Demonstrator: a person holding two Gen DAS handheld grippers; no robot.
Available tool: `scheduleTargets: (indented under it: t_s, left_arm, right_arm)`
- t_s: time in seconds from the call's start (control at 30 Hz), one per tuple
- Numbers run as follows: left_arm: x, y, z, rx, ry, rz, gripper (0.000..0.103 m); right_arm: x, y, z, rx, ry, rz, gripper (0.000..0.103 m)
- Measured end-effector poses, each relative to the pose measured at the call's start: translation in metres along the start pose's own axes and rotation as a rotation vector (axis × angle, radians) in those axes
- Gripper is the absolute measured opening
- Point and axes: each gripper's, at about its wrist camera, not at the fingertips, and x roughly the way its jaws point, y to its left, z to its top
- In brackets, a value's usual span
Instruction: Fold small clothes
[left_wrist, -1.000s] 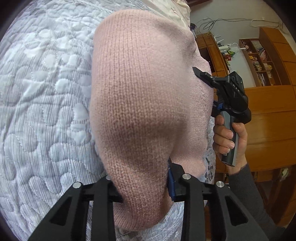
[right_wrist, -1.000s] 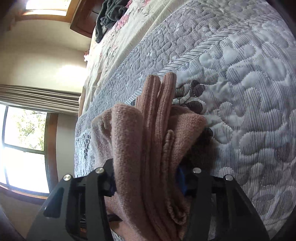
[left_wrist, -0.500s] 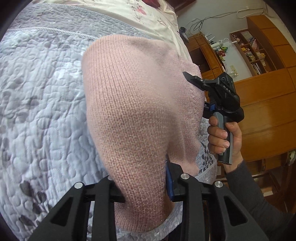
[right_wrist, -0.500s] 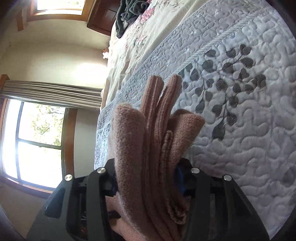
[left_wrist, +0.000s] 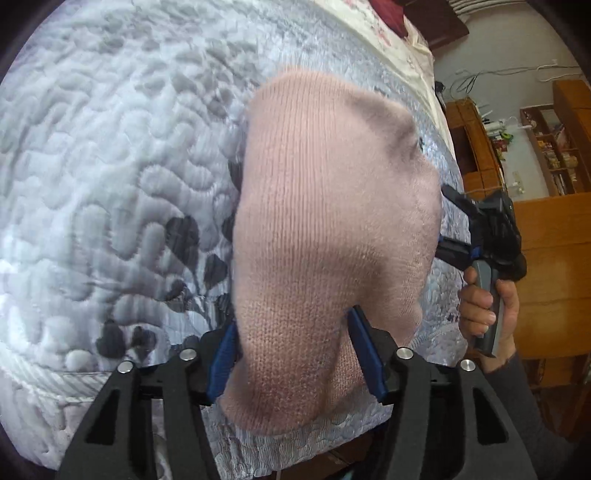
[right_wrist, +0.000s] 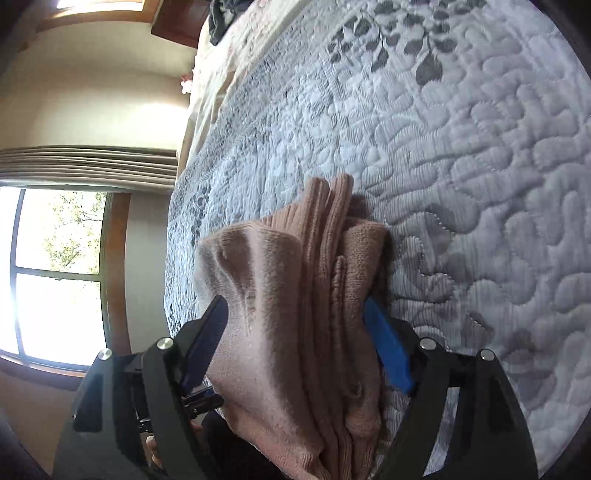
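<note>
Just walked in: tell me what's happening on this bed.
A person is folding a pink knit garment over a grey quilted bedspread, with a handheld gripper in each hand. The left gripper has its blue pads spread around one end of the garment. The right gripper straddles the other end, where several folded layers are bunched together. Whether either is squeezing or letting go is unclear.

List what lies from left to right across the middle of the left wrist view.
Quilted bedspread → pink knit garment → right gripper → hand on its handle → wooden cabinet.
</note>
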Motion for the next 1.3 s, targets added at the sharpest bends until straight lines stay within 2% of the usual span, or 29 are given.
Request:
scheduleTargets:
  t_s: [0.07,0.13,0.2,0.23,0.3,0.4,0.47,0.57,0.63,0.67,0.73,0.83,0.87,0.97,1.0,1.03,1.07,1.13,1.2,1.27,1.3]
  left_arm:
    - [-0.033,-0.005,-0.003,0.036,-0.112,0.027,0.065]
    - [-0.051,-0.011,-0.008,0.083,-0.145,-0.064,0.065]
    - [-0.044,-0.024,-0.012,0.129,-0.105,-0.153,0.064]
    - [-0.033,-0.027,-0.016,0.148,-0.072,-0.172,0.063]
    - [-0.004,-0.028,-0.019,0.143,-0.015,-0.167,0.06]
    - [0.018,-0.035,-0.024,0.091,0.03,-0.192,0.056]
    - [0.008,-0.044,-0.028,0.118,0.018,-0.229,0.056]
    - [-0.012,-0.055,-0.007,0.152,-0.032,-0.274,0.056]
    - [-0.02,-0.056,0.02,0.146,-0.075,-0.291,0.056]
    - [-0.022,-0.056,0.034,0.144,-0.093,-0.302,0.056]
    - [-0.02,-0.053,0.065,0.138,-0.112,-0.303,0.056]
    - [0.004,-0.041,0.1,0.11,-0.063,-0.296,0.055]
    - [0.014,-0.039,0.105,0.111,-0.034,-0.285,0.051]
    - [0.041,-0.031,0.107,0.109,0.012,-0.261,0.046]
    - [0.046,-0.029,0.108,0.096,0.014,-0.257,0.043]
    - [0.048,-0.027,0.107,0.085,0.012,-0.253,0.036]
    - [0.051,-0.024,0.107,0.076,0.011,-0.243,0.024]
    - [0.052,-0.021,0.106,0.066,0.013,-0.21,0.017]
    - [0.037,-0.028,0.103,0.092,-0.003,-0.196,0.023]
    - [0.011,-0.038,0.091,0.142,-0.035,-0.244,0.027]
    - [0.001,-0.042,0.082,0.168,-0.042,-0.256,0.027]
  right_arm:
    - [-0.02,0.008,-0.013,-0.048,-0.037,-0.007,0.073]
    - [-0.023,0.018,-0.025,-0.099,-0.025,-0.018,0.066]
    - [-0.008,0.025,-0.035,-0.132,0.008,-0.061,0.06]
    - [0.001,0.025,-0.038,-0.135,0.024,-0.088,0.056]
    - [0.016,0.02,-0.043,-0.133,0.048,-0.14,0.017]
    - [0.007,0.021,-0.038,-0.126,-0.012,-0.189,0.012]
    - [-0.002,0.002,-0.036,-0.083,-0.049,-0.225,0.008]
    - [0.006,-0.017,-0.033,-0.045,-0.012,-0.181,0.008]
    - [0.006,-0.007,-0.033,-0.088,-0.004,-0.166,0.011]
    - [0.006,0.0,-0.032,-0.102,-0.002,-0.172,0.016]
    - [-0.002,0.014,-0.031,-0.123,-0.029,-0.185,0.017]
    - [-0.012,0.043,-0.03,-0.2,-0.076,-0.185,0.02]
    - [-0.008,0.051,-0.03,-0.23,-0.068,-0.187,0.021]
    - [0.022,0.052,-0.022,-0.261,0.011,-0.234,0.021]
    - [0.032,0.044,-0.02,-0.264,0.034,-0.284,0.007]
    - [0.039,0.036,-0.019,-0.29,0.034,-0.346,0.0]
    - [0.042,0.029,-0.017,-0.308,0.031,-0.352,0.0]
    - [0.038,0.017,-0.011,-0.24,0.032,-0.299,0.0]
    - [0.028,0.03,-0.016,-0.259,0.021,-0.308,0.0]
    - [0.018,0.046,-0.03,-0.296,0.022,-0.287,0.009]
    - [0.014,0.052,-0.038,-0.313,0.031,-0.274,0.009]
